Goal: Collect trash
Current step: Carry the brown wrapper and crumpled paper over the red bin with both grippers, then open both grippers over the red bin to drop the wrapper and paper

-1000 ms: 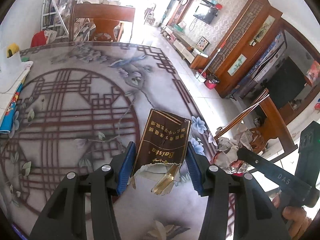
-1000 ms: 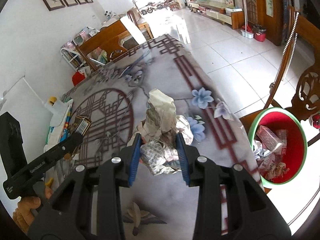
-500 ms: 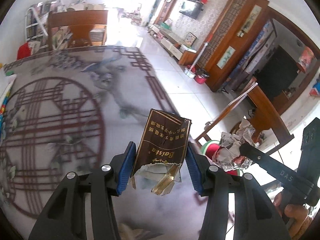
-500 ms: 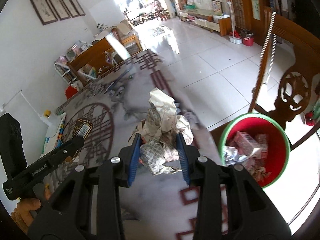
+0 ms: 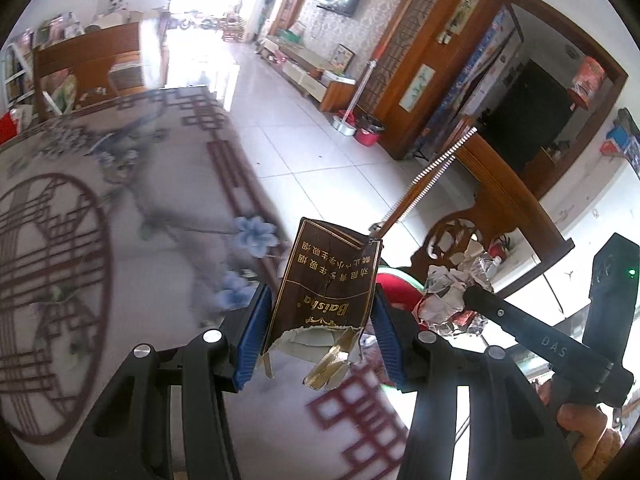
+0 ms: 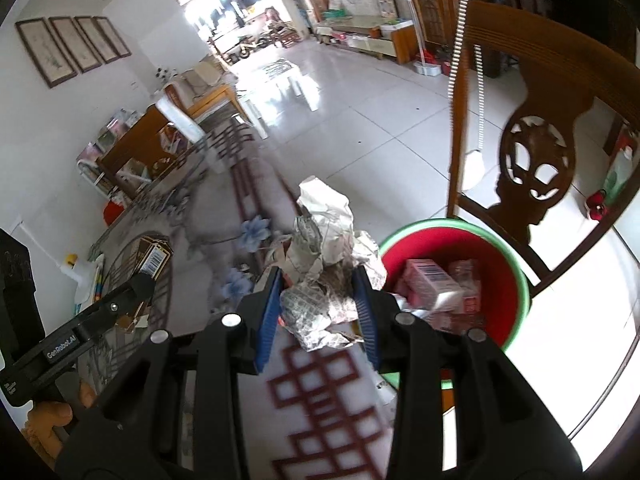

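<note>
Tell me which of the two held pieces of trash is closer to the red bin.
The crumpled newspaper wad in the right gripper, beside the red green-rimmed bin. The brown torn cigarette pack in the left gripper sits farther back.

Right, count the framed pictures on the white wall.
4. They hang side by side in a row at upper left of the right wrist view: first, second, third, fourth. Others may hang out of frame.

Torn brown cigarette pack upright, crumpled newspaper wad beside red bin w/ pink boxes.
</note>
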A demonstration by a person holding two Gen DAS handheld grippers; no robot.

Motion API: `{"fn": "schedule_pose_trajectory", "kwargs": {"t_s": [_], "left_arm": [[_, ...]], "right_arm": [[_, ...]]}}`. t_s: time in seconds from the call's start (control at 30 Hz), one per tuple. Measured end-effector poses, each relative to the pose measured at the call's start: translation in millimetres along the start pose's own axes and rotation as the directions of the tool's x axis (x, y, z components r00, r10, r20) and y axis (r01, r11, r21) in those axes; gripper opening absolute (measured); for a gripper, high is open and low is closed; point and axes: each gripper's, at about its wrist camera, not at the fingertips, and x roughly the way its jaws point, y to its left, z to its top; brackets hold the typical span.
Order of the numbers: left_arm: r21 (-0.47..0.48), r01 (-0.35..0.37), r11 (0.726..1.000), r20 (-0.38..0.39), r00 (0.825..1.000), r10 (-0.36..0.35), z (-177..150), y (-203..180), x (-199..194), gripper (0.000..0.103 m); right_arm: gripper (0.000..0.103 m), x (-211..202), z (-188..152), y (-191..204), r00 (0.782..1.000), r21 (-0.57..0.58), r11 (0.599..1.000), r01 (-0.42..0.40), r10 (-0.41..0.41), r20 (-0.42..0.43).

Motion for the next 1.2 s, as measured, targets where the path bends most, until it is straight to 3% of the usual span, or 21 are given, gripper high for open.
{"fn": "schedule_pose_trajectory", "kwargs": {"t_s": [0.47, 1.07, 1.13, 1.2], "left_arm": [[0.114, 0.126, 0.985, -0.105, 0.988, -0.114, 14, -95, 76, 0.047], [0.134, 0.125, 0.983, -0.179, 0.979, -0.100, 12, -127, 119, 0.049], [0.133, 0.122, 0.984, -0.174, 0.980, -0.098, 12, -126, 120, 0.061], [0.127, 0.120, 0.985, -0.159, 0.982, -0.099, 12, -125, 118, 0.068]], "right_arm": [[0.035, -13, 9, -89, 0.997, 0.110, 0.991, 0.080, -0.081, -0.002], [0.039, 1, 12, -125, 0.995, 0.153, 0.984, 0.086, -0.078, -0.057], [0.040, 4, 12, -126, 0.995, 0.159, 0.984, 0.078, -0.067, -0.068], [0.049, 7, 11, -126, 0.995, 0.165, 0.984, 0.067, -0.054, -0.079]]}}
